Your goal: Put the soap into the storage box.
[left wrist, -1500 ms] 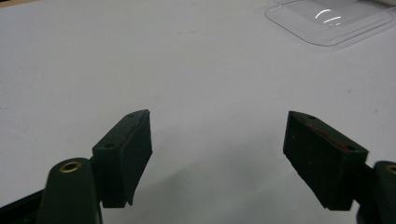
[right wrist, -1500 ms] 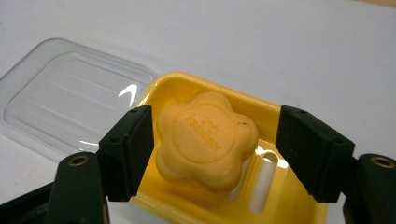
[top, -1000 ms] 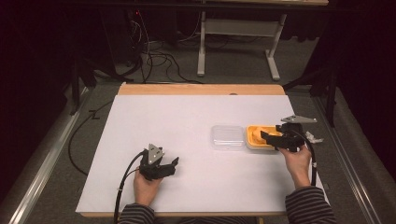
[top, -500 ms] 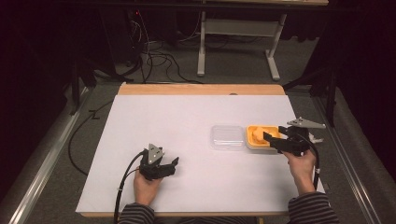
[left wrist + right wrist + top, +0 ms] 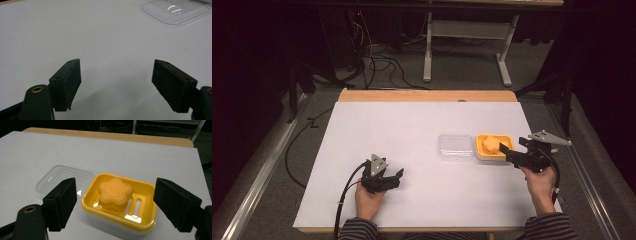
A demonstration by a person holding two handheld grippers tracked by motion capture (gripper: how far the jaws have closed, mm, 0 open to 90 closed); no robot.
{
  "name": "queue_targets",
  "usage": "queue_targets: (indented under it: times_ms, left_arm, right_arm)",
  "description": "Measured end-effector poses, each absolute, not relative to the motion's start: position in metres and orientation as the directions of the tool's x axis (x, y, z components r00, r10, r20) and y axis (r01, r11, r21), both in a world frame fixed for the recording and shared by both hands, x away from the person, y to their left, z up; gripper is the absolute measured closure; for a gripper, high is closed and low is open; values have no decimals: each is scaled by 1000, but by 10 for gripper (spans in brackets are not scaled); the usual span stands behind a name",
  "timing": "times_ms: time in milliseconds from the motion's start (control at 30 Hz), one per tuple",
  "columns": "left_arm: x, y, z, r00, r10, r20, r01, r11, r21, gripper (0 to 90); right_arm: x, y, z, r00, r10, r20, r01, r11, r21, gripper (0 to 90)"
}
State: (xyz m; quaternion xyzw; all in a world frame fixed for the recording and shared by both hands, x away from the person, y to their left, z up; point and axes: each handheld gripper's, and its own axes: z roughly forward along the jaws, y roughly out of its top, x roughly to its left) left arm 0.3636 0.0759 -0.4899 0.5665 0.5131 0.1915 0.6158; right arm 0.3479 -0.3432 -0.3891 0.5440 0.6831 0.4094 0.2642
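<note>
Right claw [image 5: 113, 205], mine: jaws spread, just opened, nothing between them; backed off from the yellow plastic soap dish [image 5: 120, 202] since a second ago. Orange flower-shaped soap bar [image 5: 115, 193]: lies in that dish; likely light, stiff, slippery; grip its lobed sides. Clear plastic lid [image 5: 63, 178]: beside dish on white counter [image 5: 140, 157]. Left claw [image 5: 387, 181]: spread, empty, unmoved.

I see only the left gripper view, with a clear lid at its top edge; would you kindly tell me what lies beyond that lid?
Observer: A yellow soap dish sits right beside the clear lid.
Operator: Is anything in it?
Observer: Yes, an orange flower-shaped soap lies on its slotted tray.
Operator: And the right gripper?
Observer: The right gripper has just been opening its jaws; they stand wide, with the dish just ahead, ungripped.
</note>
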Motion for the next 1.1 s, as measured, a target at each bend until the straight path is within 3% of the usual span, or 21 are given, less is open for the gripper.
queue_targets:
  times_ms: [233,667,1100]
  left_arm:
    - [364,76,-490,402,816,-415,346,285,894,238]
    - [363,77,-490,406,819,-405,340,276,899,231]
    - [363,77,-490,406,819,-405,342,275,899,229]
  right_arm:
    - [339,-342,-388,-307,951,47,484,113,868,153]
    - [314,-344,-384,-319,946,66,397,70,915,151]
    - [294,-334,-388,-340,937,73,382,67,922,155]
